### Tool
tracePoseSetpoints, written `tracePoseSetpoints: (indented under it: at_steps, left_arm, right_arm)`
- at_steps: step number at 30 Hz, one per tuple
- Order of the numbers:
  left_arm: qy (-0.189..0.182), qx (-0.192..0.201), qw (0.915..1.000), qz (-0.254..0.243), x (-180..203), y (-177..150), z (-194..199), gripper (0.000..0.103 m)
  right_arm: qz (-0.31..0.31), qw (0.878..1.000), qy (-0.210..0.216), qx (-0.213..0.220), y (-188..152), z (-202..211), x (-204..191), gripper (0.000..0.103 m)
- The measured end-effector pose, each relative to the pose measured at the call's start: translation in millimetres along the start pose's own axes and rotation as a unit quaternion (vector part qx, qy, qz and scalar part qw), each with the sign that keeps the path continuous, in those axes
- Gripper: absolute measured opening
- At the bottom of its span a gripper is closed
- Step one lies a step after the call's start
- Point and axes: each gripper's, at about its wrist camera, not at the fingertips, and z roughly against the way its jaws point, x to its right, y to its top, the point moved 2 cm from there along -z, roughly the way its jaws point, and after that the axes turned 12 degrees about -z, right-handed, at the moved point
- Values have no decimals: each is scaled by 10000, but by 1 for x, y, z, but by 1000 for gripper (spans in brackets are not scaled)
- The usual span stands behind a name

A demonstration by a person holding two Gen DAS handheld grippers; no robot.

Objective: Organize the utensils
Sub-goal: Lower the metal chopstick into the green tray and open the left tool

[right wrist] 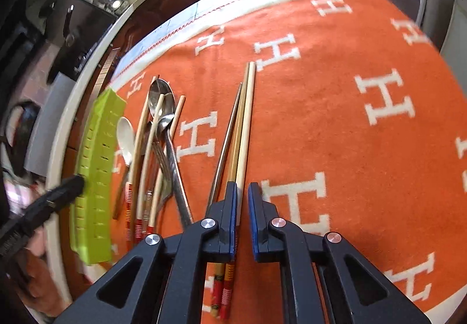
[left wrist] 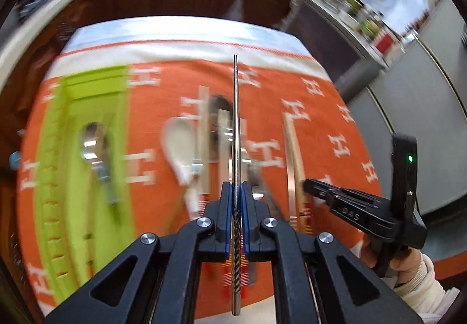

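A metal chopstick point(left wrist: 235, 131) is pinched upright at frame centre by the left tool point(left wrist: 235, 195), above the orange cloth point(left wrist: 335, 107) on the bench. A green tray point(left wrist: 96, 96) with a spoon point(left wrist: 93, 145) is seen at left. The right tool point(right wrist: 241, 192) stands nearly closed with a small gap, its left pad against the wooden chopsticks point(right wrist: 245, 119); a grip cannot be told. Loose cutlery point(right wrist: 163, 131) lies at left.

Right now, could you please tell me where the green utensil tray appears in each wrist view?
Left wrist view: the green utensil tray lies at the left of the picture, blurred.
Right wrist view: the tray sits at the left edge of the picture, its slotted wall showing.
Shared landmark: the white ceramic spoon, just right of the tray in both.
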Motion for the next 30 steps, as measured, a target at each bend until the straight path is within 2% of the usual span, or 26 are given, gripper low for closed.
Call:
tracePoseSetpoints:
  at_steps: [6, 10, 12, 14, 17, 18, 19, 20, 21, 25, 26, 27, 30]
  left_arm:
    - [707, 311, 9951, 624, -57, -24, 40, 4]
    - [1184, 303, 9884, 907, -90, -39, 46, 4]
    - [1325, 238, 9847, 1108, -108, -47, 44, 4]
    - [1448, 178, 9815, 1242, -119, -54, 35, 4]
    - [1535, 20, 9789, 1348, -128, -65, 20, 4]
    - [1572, -51, 9782, 1359, -130, -68, 14, 6]
    - [1587, -87, 9779, 1356, -131, -69, 10, 8]
    - [1585, -119, 9780, 1353, -132, -73, 7, 14]
    - [1590, -139, 9779, 1351, -132, -76, 4, 22]
    - [1559, -73, 9806, 1189, -123, -77, 1, 37]
    - [1546, -45, 9813, 1146, -120, -76, 2, 44]
    - [1586, -5, 9813, 1092, -116, -74, 5, 58]
    - [1818, 210, 9791, 884, -106, -70, 16, 65]
  right_arm:
    - [642, 9951, -701, 282, -11, -4, -22, 8]
    - [927, 9885, -1098, 467, -15, -8, -34, 10]
    - [904, 9883, -1116, 505, -14, -9, -36, 14]
    - [788, 9904, -1032, 479, -13, -9, -37, 23]
    - [706, 9911, -1024, 473, -13, -10, -38, 25]
    - [689, 9912, -1020, 482, -13, -10, -38, 24]
    - [673, 9911, -1037, 492, -13, -10, -38, 19]
    - [650, 9905, -1095, 518, -13, -10, -36, 11]
    - [632, 9900, -1143, 532, -12, -10, -35, 7]
    - [262, 9946, -897, 443, -8, -6, -23, 5]
    - [143, 9955, -834, 428, -7, -3, -20, 5]
    - [82, 9961, -776, 423, -8, 0, -18, 5]
    - [-151, 9986, -412, 293, -8, 13, -19, 5]
